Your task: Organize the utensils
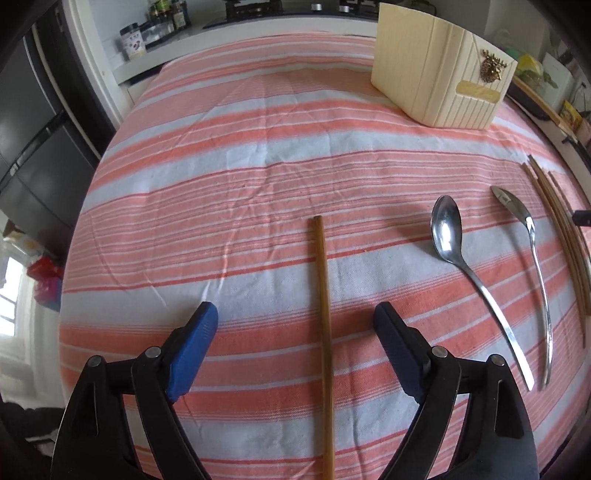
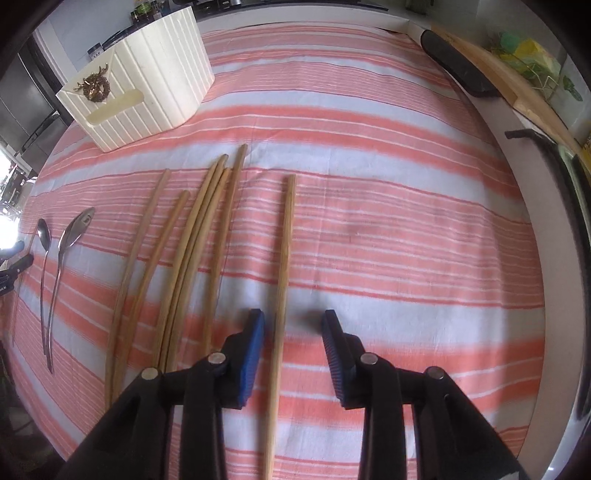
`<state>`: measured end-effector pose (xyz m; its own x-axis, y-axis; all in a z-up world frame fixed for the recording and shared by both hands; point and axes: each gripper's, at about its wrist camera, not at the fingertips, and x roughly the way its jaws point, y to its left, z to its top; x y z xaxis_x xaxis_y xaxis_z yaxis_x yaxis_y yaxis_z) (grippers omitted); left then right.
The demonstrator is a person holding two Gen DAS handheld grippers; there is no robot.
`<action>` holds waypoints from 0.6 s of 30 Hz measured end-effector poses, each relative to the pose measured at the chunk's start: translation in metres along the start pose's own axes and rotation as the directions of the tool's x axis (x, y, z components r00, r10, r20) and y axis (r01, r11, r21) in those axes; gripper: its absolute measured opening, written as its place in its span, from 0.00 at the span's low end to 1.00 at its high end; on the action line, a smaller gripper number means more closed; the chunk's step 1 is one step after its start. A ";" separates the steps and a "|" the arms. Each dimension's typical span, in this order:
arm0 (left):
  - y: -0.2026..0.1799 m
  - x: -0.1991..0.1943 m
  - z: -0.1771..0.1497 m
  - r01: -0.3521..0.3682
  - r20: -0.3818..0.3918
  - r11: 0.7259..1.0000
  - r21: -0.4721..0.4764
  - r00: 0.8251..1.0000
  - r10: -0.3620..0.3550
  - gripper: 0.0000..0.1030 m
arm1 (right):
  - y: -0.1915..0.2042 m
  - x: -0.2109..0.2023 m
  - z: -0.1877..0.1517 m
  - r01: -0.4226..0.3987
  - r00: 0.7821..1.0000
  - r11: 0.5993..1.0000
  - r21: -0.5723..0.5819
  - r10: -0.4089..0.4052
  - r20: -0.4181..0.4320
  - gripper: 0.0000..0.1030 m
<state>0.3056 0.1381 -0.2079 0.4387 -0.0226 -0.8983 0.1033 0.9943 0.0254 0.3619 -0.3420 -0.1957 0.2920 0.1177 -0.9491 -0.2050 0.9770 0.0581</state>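
Observation:
In the left wrist view my left gripper (image 1: 295, 314) is open, its blue pads either side of a single wooden chopstick (image 1: 323, 295) lying on the striped cloth. Two metal spoons (image 1: 461, 258) lie to its right, with more chopsticks (image 1: 565, 229) beyond. A cream utensil holder (image 1: 436, 74) stands at the back right. In the right wrist view my right gripper (image 2: 293, 319) is open around a lone chopstick (image 2: 284, 258). Several chopsticks (image 2: 195, 243) and the spoons (image 2: 62, 251) lie to its left, the holder (image 2: 140, 81) at back left.
The pink and white striped cloth (image 1: 258, 147) covers the table. A counter with jars (image 1: 155, 26) runs behind it. A black handle and wooden board (image 2: 480, 74) lie along the right edge. The left gripper's tip (image 2: 14, 266) shows at the far left.

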 end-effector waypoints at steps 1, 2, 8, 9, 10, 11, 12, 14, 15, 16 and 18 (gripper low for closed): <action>-0.001 0.001 0.004 0.003 -0.013 1.000 0.012 1.000 -0.003 0.83 | 0.000 0.004 0.008 -0.002 1.000 1.000 -0.012 0.002 -0.013 0.32; -0.003 0.002 0.007 0.008 -0.024 0.999 0.032 1.000 -0.007 0.76 | -0.001 0.007 0.017 -0.004 1.000 1.000 -0.019 0.004 -0.025 0.32; -0.024 0.006 0.034 0.033 -0.089 0.993 0.111 0.996 -0.023 0.04 | -0.006 0.023 0.065 0.012 0.999 1.000 -0.007 -0.012 -0.045 0.07; -0.026 0.006 0.037 0.023 -0.082 0.994 0.111 0.997 -0.014 0.04 | -0.009 0.024 0.070 0.001 0.999 1.000 0.018 -0.001 -0.041 0.07; -0.027 0.004 0.040 0.023 -0.070 0.994 0.106 0.997 -0.016 0.04 | -0.011 0.024 0.073 -0.008 0.999 0.999 0.044 0.009 -0.035 0.07; -0.027 -0.002 0.042 0.031 -0.048 0.995 0.094 0.998 -0.026 0.04 | -0.013 0.021 0.074 -0.017 1.000 0.998 0.065 0.018 -0.025 0.07; -0.028 -0.012 0.045 0.043 -0.016 0.996 0.080 0.999 -0.042 0.04 | -0.013 0.016 0.075 -0.029 1.000 0.997 0.078 0.029 -0.002 0.07; -0.029 -0.040 0.048 0.065 0.063 0.996 0.067 0.996 -0.069 0.04 | -0.011 -0.005 0.076 -0.056 0.997 0.995 0.080 0.052 0.058 0.07; -0.030 -0.056 0.049 0.065 0.106 0.995 0.069 0.992 -0.072 0.04 | -0.007 -0.018 0.073 -0.071 0.994 0.995 0.076 0.064 0.091 0.07; -0.031 -0.072 0.050 0.062 0.146 0.995 0.075 0.987 -0.072 0.04 | -0.003 -0.033 0.071 -0.086 0.989 0.994 0.070 0.077 0.123 0.07; -0.031 -0.103 0.054 0.062 0.219 0.994 0.086 0.972 -0.080 0.04 | 0.007 -0.066 0.063 -0.110 0.977 0.993 0.051 0.099 0.187 0.07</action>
<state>0.3049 0.1037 -0.0925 0.6141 -0.1238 -0.7794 0.2068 0.9783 0.0075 0.4002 -0.3315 -0.1133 0.4397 0.2449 -0.8641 -0.1881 0.9659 0.1780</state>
